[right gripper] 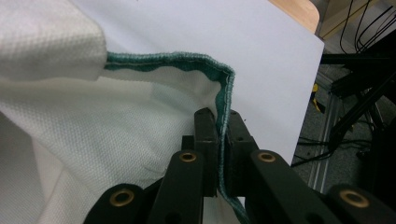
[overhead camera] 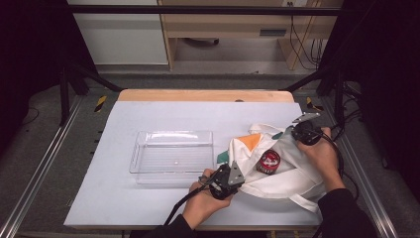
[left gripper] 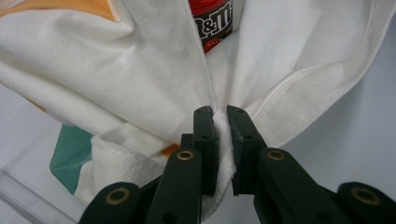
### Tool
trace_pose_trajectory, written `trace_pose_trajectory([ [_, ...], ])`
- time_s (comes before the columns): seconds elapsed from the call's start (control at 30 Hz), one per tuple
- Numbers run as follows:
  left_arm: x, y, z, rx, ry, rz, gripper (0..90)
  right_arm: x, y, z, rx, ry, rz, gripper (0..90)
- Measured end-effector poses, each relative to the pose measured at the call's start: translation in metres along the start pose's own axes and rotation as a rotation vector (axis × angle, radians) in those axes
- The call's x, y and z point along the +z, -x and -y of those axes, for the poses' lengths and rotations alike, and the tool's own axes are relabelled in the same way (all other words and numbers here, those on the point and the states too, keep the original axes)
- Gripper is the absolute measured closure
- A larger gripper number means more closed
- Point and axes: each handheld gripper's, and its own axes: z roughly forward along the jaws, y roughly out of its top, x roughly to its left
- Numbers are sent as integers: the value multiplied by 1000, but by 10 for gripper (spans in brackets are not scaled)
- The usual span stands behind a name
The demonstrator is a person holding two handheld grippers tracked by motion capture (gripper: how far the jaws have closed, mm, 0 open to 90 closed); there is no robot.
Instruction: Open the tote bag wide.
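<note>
Both tools clamp the bag's (overhead camera: 277, 171) rim: the left tool (overhead camera: 233, 174) at its near-left edge, the right tool (overhead camera: 296, 130) at the far-right hem. The can (overhead camera: 268, 161) lies between them in the mouth, nearer the left tool, toward the desk's (overhead camera: 148, 208) right edge.

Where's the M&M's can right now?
In the high view, the M&M's can sits inside the open white cloth bag, right of the clear plastic tray, between the two hand-held grippers.
</note>
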Motion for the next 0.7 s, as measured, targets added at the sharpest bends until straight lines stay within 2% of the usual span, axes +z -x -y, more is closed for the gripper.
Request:
trace_pose_trajectory([
  [0.17, -1, 0, -1, 0, 6, -3, 814, -5, 0, -1, -2, 14, 2, 834],
  [0.3, -1, 0, -3, 4, 3, -7, 787, -14, -1, -3, -2, 46, 21, 677],
  [0.47, -2, -1, -8, -2, 15, -30, 687, -34, -3, -4, 15, 110, 16, 508],
  [0.6, -6, -3, -14, -7, 22, -43, 594, -54, -7, -3, 28, 155, -20, 408],
  [0.7, -12, -4, -21, -4, 36, -52, 527, -72, -12, 0, 32, 188, -21, 355],
])
